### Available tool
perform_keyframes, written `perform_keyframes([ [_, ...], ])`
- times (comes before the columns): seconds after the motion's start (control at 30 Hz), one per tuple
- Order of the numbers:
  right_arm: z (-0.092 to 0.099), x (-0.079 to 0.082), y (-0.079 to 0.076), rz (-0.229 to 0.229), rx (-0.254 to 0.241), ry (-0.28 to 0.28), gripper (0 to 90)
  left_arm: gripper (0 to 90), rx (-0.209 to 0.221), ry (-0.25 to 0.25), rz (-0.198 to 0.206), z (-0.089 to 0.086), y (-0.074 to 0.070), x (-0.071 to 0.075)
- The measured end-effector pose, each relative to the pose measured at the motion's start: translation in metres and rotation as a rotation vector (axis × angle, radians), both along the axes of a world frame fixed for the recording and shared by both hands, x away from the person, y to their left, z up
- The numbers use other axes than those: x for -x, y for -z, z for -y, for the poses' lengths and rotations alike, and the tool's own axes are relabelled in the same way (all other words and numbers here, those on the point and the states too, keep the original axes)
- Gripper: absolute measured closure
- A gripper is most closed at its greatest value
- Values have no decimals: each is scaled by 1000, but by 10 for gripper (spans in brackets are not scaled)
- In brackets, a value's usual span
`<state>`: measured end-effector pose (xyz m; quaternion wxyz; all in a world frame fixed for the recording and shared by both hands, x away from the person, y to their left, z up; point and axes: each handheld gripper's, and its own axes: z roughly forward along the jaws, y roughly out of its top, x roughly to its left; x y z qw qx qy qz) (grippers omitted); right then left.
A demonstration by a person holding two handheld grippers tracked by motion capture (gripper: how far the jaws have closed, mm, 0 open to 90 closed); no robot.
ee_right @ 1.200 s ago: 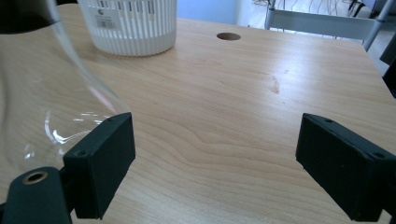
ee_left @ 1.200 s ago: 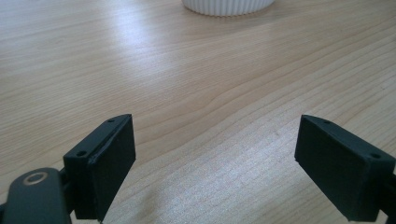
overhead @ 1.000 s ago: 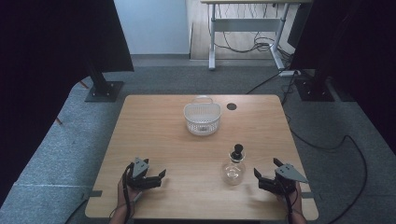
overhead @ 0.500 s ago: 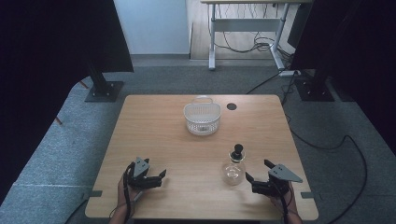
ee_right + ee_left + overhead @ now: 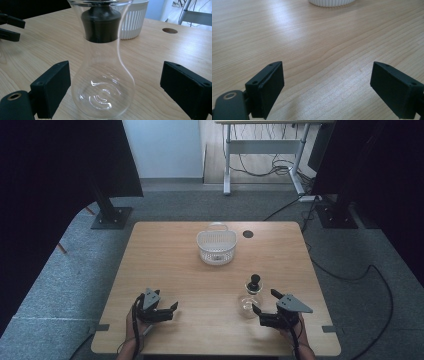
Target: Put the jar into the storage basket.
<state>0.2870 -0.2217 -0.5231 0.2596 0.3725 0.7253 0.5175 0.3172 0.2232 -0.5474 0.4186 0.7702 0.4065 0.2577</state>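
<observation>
While the pale, straight-grained wooden table (image 5: 165,265) spread across the middle of the high view, a white ribbed plastic basket (image 5: 216,246) sat toward its upper centre. Lower right of centre stood the clear glass carafe (image 5: 249,299), bulb-bodied and narrow-necked, with a black stopper, upright with its long axis vertical. Around its belly the right gripper (image 5: 113,92) gaped wide, pads apart from the glass. At lower left the left gripper (image 5: 327,87) stood wide and empty.
</observation>
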Motion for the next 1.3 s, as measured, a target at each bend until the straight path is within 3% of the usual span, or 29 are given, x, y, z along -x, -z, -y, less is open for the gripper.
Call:
perform_keyframes([
  [0.5, -15, -8, -8, 29, 6, -14, 151, 114, -3, -7, 2, -1, 0, 0],
  [0.93, -25, -21, -5, 30, 11, 1, 208, 114, -8, -3, -1, -1, 0, -1],
  [1.1, -29, -26, -5, 40, 2, -9, 296, 113, -9, -3, -2, -1, 0, -2],
  [1.23, -35, -32, -5, 45, 12, -38, 498, 114, -5, -6, -2, -2, 0, -2],
  [1.3, -36, -32, -4, 44, 22, -33, 504, 114, -7, -7, -2, -3, 0, -2],
])
